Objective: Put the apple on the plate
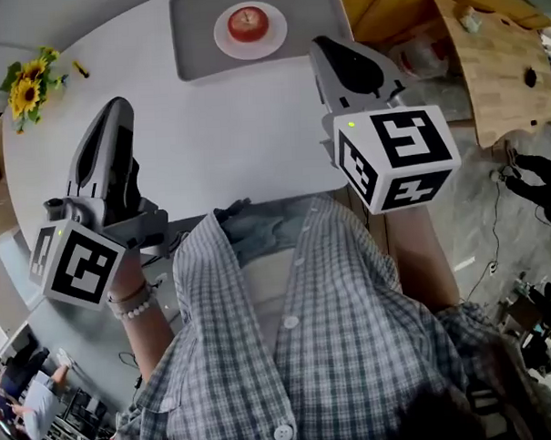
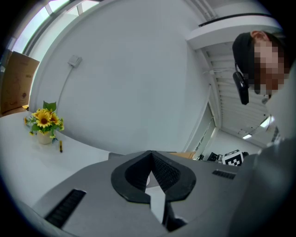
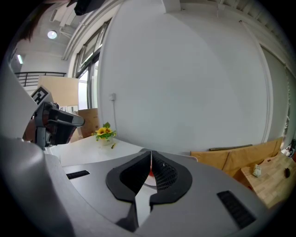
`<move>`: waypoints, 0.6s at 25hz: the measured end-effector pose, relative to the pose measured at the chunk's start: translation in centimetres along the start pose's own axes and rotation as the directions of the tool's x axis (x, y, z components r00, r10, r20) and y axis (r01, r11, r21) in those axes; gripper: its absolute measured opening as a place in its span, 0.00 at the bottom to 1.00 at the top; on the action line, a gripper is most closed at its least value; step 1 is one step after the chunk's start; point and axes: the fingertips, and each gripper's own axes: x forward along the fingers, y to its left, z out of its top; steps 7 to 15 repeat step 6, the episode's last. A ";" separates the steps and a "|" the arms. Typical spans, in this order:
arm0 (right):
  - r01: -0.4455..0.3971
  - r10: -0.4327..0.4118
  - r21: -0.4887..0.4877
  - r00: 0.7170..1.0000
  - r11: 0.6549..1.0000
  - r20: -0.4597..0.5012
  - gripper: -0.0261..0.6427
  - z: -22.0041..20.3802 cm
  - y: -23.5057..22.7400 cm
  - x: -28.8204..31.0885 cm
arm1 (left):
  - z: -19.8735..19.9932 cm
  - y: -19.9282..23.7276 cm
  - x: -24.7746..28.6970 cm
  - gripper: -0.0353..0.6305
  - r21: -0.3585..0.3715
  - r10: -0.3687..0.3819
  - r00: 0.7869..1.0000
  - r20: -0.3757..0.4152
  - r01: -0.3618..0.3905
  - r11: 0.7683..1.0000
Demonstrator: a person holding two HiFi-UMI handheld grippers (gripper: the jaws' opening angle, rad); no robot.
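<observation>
Holding your left tool (image 1: pixel 117 104) and right tool (image 1: pixel 321 45) closed, empty | apple (image 1: pixel 248 22) on plate (image 1: pixel 226 40) | task looks done; next, you just withdraw.

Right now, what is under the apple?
The apple sits on a white plate, and the plate rests on a grey tray on the white table. The plate's middle is covered by the apple, so I cannot see it.

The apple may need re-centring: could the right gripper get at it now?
Probably yes: nothing stands between the right gripper and the apple on its plate, but its shut jaws must open first.
</observation>
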 end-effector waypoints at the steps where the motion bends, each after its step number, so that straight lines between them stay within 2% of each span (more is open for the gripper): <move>1: -0.001 0.001 -0.003 1.000 1.000 0.000 0.08 -0.2 0.2 0.1 | 0.0 0.1 0.0 0.07 0.003 0.001 1.000 0.001 -0.001 1.000; 15: -0.021 0.021 0.000 1.000 1.000 -0.004 0.08 -1.1 0.6 0.3 | 0.3 0.2 -0.1 0.07 0.012 0.013 1.000 0.013 -0.013 1.000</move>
